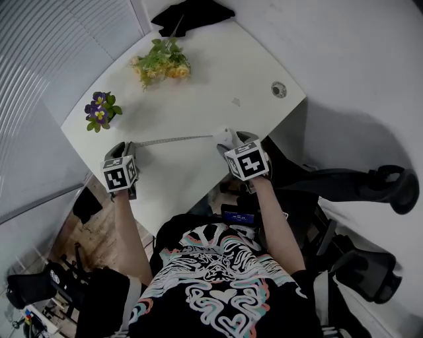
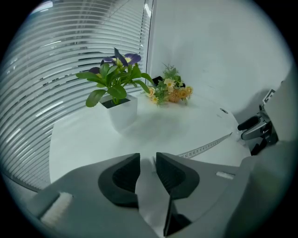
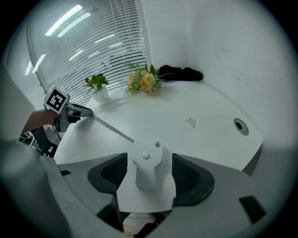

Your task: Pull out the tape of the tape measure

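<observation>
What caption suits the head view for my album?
Tape drawn across a white table, from left hand-held gripper to right hand-held gripper.

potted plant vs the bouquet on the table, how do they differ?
The potted plant stands upright in a white pot; the bouquet lies on its side with no pot. The potted plant has purple flowers, the bouquet yellow-orange ones. The bouquet spreads wider and lies nearer the black cloth. Both rest on the white table, apart from the tape.
</observation>
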